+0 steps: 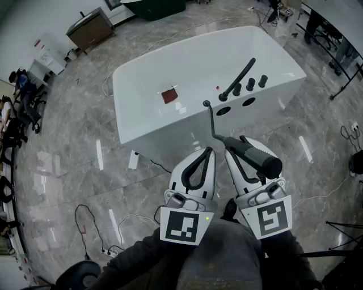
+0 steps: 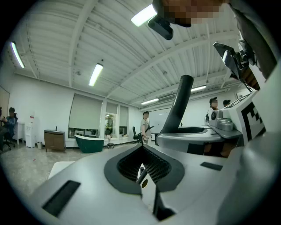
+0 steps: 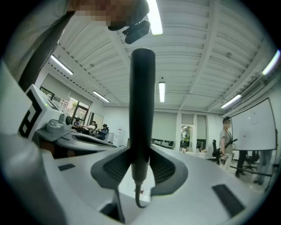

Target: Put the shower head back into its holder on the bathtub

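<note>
A wooden cabinet (image 1: 91,28) stands by the wall on the grey marble floor (image 1: 62,170), near a dark green tub (image 1: 154,7). Black cables (image 1: 79,224) trail across the floor, and strip lights (image 2: 95,74) hang overhead.

Approach to bathtub (image 1: 164,133) deck open from above; spout (image 1: 241,75) and knobs (image 1: 250,85) crowd just behind the deck holes (image 1: 224,111)

White bathtub (image 1: 153,124), reddish-brown patch (image 1: 169,95) inside it, black knobs (image 1: 249,86). The shower head (image 1: 262,157) and hose (image 1: 212,122) are black. The floor (image 1: 68,164) is grey, veined marble. The left gripper (image 1: 207,152) and right gripper (image 1: 232,153) are white with black-and-white square markers.
</note>
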The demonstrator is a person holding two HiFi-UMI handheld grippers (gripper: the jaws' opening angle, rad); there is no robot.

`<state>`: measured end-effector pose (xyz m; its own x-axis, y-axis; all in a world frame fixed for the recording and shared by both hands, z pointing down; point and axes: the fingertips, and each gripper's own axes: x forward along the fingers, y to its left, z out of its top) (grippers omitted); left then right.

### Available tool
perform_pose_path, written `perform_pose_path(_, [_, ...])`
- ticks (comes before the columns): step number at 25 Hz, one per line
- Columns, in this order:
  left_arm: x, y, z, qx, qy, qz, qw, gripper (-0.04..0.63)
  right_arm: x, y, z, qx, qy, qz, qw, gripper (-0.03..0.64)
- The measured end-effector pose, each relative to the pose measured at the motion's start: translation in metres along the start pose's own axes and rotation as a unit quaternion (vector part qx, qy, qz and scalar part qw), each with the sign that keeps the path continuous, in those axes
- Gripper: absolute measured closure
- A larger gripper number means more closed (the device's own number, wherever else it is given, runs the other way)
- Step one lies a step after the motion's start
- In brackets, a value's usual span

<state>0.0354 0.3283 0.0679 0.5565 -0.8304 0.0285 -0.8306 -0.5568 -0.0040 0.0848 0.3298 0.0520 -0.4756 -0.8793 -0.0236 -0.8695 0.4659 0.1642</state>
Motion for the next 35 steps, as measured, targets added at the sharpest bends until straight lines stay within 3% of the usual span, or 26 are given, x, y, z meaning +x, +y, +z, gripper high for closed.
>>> perform_pose_path(15, [0.001,-0.009,-0.006,0.000,0.005,0.006,1.0000,0.592,-0.009,-0.008,-0.005,0.008,0.000,-0.006,1.000,0.474])
perform_pose_path(35, [0.027,-0.051,-0.027,-0.008,0.024,0.066,0.9975,0.592,-0.040,-0.072,-0.005,0.009,-0.023,0.025,0.999,0.474])
